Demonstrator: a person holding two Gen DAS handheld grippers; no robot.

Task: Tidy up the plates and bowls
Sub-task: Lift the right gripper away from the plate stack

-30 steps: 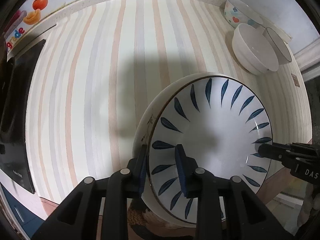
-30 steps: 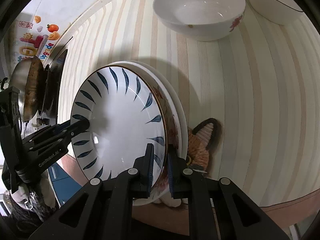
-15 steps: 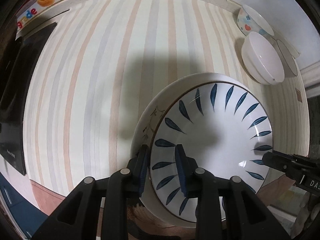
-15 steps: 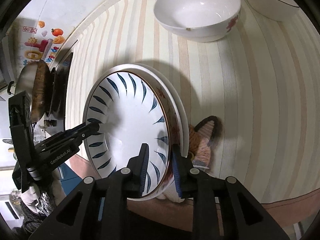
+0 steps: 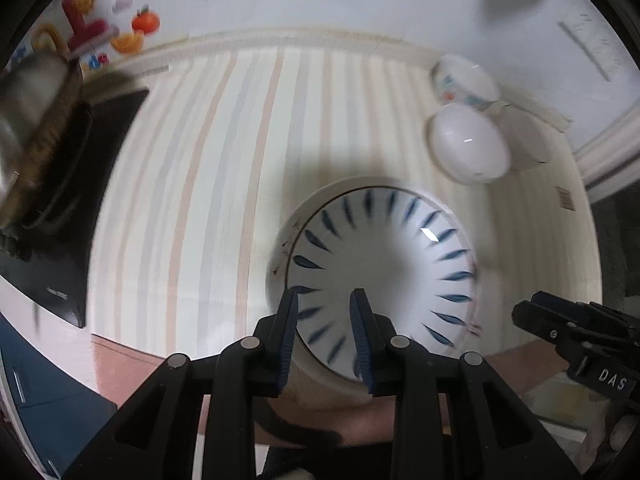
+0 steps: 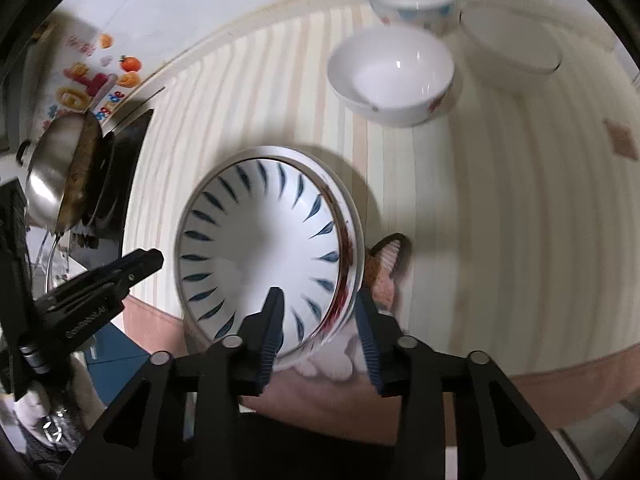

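A blue-leaf plate point(image 5: 384, 276) lies stacked in a larger white plate point(image 5: 280, 256) near the front edge of the striped counter; both show in the right wrist view point(image 6: 260, 256). My left gripper point(image 5: 325, 300) is open over the plate's near left rim. My right gripper point(image 6: 318, 298) is open, its jaws on either side of the plates' near right rim. Each gripper shows in the other's view point(image 5: 560, 324) point(image 6: 116, 276). Three bowls stand at the back right: a white one point(image 6: 392, 72), a patterned one point(image 6: 412, 0) and a dark-rimmed one point(image 6: 512, 36).
A black stove point(image 5: 76, 184) with a steel pan point(image 6: 56, 168) is at the left. A brown cat-shaped mat point(image 6: 386, 264) lies under the plates' right side. A tiled wall with fruit stickers point(image 5: 120, 32) runs behind the counter.
Both grippers have opened and let go of the plate stack, and both have pulled back and up. The stack now lies on the counter.
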